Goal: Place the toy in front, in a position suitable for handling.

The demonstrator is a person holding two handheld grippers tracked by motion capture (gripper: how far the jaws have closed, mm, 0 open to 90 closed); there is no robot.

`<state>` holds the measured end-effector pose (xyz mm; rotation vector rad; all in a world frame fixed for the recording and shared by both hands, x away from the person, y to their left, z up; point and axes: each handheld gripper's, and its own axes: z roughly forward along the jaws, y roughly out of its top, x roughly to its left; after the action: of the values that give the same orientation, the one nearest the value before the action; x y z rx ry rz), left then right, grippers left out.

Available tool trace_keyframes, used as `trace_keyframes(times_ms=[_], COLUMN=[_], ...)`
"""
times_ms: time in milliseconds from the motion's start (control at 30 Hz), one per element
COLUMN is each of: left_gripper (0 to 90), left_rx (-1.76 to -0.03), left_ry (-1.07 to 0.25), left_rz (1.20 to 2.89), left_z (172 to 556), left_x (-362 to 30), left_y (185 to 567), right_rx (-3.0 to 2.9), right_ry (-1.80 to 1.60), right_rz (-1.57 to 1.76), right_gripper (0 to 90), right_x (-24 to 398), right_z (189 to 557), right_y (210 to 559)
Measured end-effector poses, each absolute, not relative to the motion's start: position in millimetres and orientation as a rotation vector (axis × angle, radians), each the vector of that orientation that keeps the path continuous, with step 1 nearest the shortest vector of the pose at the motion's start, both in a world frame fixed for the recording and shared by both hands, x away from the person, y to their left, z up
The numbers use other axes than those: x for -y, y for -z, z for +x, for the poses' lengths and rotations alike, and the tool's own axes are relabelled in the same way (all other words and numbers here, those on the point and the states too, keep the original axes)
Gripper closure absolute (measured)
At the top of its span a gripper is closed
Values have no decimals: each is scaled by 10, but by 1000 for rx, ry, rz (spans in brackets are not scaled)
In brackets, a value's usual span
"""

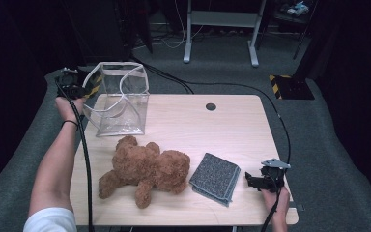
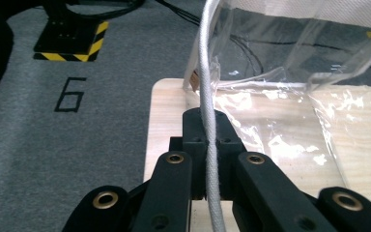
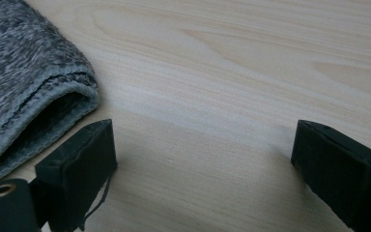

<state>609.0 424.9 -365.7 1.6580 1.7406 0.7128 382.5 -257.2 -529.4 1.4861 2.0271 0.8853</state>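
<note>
My left tongs pinch the white rim of the clear bag, which stands just ahead of them | keep the rim taut and lifted so the mouth stays wide | teddy bear between my tongs | my right tongs gape empty, grey cloth just beside one jaw.

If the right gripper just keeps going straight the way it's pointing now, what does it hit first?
Probably the folded grey cloth. The right gripper points left across the table with its jaws open, and the cloth's edge lies just ahead, slightly to one side.
</note>
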Motion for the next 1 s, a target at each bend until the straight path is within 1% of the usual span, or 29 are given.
trace_keyframes(times_ms=[200, 467, 567, 1000], left_gripper=[873, 873, 873, 869], left_rx=[-1759, -1808, -1832, -1866], left_ry=[-736, -750, -728, -762], left_rz=[1638, 1561, 1521, 1519], left_z=[6094, 6052, 6043, 6011], left_x=[-4301, -4450, -4486, -4565], left_y=[3665, 3686, 3684, 3687], right_rx=[-2027, -2026, -2025, -2027], right_ry=[-887, -884, -885, -884], right_rz=[1486, 1491, 1488, 1487], right_gripper=[82, 82, 82, 82], right_x=[2573, 2570, 2571, 2573], right_z=[3827, 3824, 3826, 3826], right_y=[5294, 5293, 5294, 5293])
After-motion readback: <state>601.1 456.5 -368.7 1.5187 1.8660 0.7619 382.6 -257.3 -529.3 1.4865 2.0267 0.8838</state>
